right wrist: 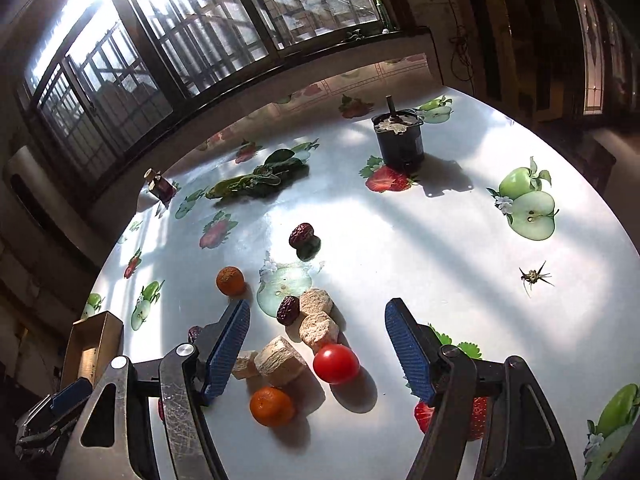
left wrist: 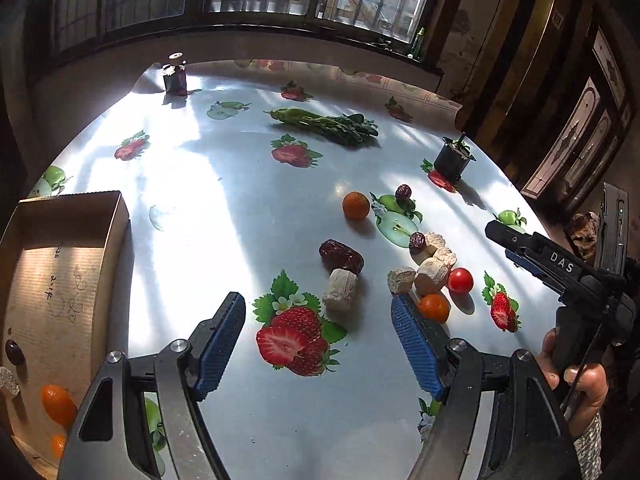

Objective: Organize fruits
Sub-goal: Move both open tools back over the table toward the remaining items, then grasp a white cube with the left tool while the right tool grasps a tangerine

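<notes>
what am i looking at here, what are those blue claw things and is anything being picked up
Each picture comes from a camera mounted on a hand-held gripper, looking along its two blue-padded fingers. One shows the left gripper, the other the right gripper. A person's hand holds the right one. Both stand open and hold nothing. On the fruit-print table lie a cherry tomato, small oranges, dried red dates, pale chunks and leafy greens. A cardboard box already holds some oranges.

The cardboard box [left wrist: 60, 280] sits left of your left tongs [left wrist: 318, 334]. The cherry tomato [right wrist: 336, 363] lies between your right tongs [right wrist: 318, 350], the black pot [right wrist: 400, 140] far ahead.
</notes>
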### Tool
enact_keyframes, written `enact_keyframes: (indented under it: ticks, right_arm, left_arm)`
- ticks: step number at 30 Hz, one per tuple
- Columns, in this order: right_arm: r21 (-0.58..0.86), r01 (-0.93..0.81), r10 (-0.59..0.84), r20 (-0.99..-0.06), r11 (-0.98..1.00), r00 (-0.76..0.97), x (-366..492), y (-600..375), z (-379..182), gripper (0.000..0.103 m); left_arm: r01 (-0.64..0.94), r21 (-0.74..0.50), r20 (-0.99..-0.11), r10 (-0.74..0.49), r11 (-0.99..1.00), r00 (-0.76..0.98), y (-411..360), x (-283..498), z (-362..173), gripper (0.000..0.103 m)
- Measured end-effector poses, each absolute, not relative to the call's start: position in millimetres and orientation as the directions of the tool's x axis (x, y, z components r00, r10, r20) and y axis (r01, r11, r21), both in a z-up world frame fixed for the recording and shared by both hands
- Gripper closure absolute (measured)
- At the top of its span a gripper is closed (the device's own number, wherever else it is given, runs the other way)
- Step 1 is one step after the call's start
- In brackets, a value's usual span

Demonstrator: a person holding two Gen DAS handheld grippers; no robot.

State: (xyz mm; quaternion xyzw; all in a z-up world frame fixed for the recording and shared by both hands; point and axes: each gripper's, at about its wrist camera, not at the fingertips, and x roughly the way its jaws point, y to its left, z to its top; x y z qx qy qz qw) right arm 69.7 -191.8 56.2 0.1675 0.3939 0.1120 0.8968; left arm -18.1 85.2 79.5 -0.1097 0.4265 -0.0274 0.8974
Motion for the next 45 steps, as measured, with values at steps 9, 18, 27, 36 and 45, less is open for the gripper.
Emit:
enact_keyframes:
  ticks: [9,18,27,36,45]
  right_arm:
    - [0.414,-0.091,0.377,-0.689,0.906,0.619,76.0,-198.2,30.7,0.037]
    - [0.358,-0.148,0.372,-0.715,0.922,0.592,59.0,-179.2,29.5,0.051]
    - [0.320,-0.315,0.443,-0.736,0.894,0.511,31.5,-135.7,16.3,0.051]
    - [0.180,-0.336,0.345,-0.771,0.924,0.536,34.8,-108.0,5.9,0.063]
    - [0.172,-0.327,0.335,-0.767,0.929,0.547,34.4,-109.1,6.8,0.068]
  left_arm:
    - [-0.034,-0.218,-0.760,-0.148,0.975,0.633,83.7,-1.2,51.9,0.029]
    - [0.040,-0.171,-0.765,-0.158,0.985,0.624,60.4,26.3,34.5,0.034]
    - [0.068,-0.195,-0.787,-0.198,0.978,0.585,57.8,45.2,13.5,0.066]
    - [0.102,-0.201,-0.760,-0.221,0.974,0.611,58.4,39.6,11.9,0.070]
    - [0.085,-0.257,-0.739,-0.252,0.963,0.625,72.5,33.0,17.7,0.078]
